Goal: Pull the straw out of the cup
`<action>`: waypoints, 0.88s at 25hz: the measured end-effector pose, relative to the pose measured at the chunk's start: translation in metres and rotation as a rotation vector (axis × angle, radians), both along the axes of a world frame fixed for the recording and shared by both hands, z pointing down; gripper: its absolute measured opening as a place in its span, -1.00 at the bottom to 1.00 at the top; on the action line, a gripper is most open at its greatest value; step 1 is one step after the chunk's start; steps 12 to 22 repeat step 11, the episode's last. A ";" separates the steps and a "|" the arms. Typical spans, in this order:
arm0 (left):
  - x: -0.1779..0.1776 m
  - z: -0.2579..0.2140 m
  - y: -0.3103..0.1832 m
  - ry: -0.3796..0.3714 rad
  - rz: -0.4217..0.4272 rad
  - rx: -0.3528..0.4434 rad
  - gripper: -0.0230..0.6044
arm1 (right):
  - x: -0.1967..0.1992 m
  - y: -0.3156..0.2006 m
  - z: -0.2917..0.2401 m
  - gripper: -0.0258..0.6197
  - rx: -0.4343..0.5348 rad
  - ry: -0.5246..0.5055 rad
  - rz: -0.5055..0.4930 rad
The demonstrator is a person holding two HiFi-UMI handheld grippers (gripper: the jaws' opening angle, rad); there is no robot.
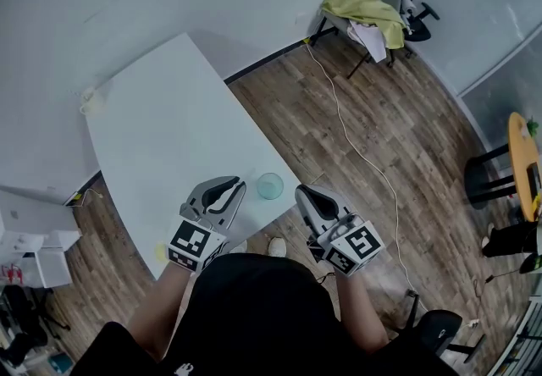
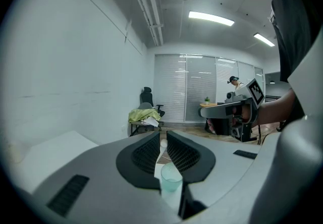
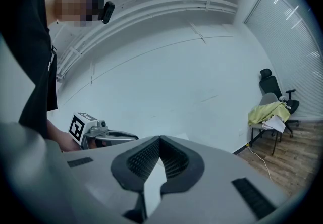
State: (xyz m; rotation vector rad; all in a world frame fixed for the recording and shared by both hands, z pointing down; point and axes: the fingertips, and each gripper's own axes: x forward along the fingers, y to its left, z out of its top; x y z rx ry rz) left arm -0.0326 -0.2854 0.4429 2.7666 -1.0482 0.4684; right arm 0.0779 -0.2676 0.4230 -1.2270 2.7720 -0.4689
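A clear teal cup (image 1: 269,185) stands near the front edge of the white table (image 1: 169,137). I see no straw in it in any view. My left gripper (image 1: 240,185) hovers just left of the cup, its jaws a narrow gap apart with nothing between them. In the left gripper view the cup (image 2: 171,178) shows through that gap, beyond the left gripper (image 2: 160,137). My right gripper (image 1: 301,190) hangs just right of the cup, off the table's edge over the floor. In the right gripper view the right gripper (image 3: 160,140) has its tips touching and holds nothing.
A small pale object (image 1: 91,99) sits at the table's far left corner, and a yellow speck (image 1: 161,251) lies by my left hand. On the wood floor are a chair with a yellow-green cloth (image 1: 364,10), a white cable (image 1: 356,137), and a round yellow table (image 1: 525,163) at the right.
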 end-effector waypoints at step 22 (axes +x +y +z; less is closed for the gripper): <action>0.005 0.005 0.000 -0.004 0.012 -0.012 -0.76 | 0.004 0.003 0.011 -0.85 -0.027 0.029 0.012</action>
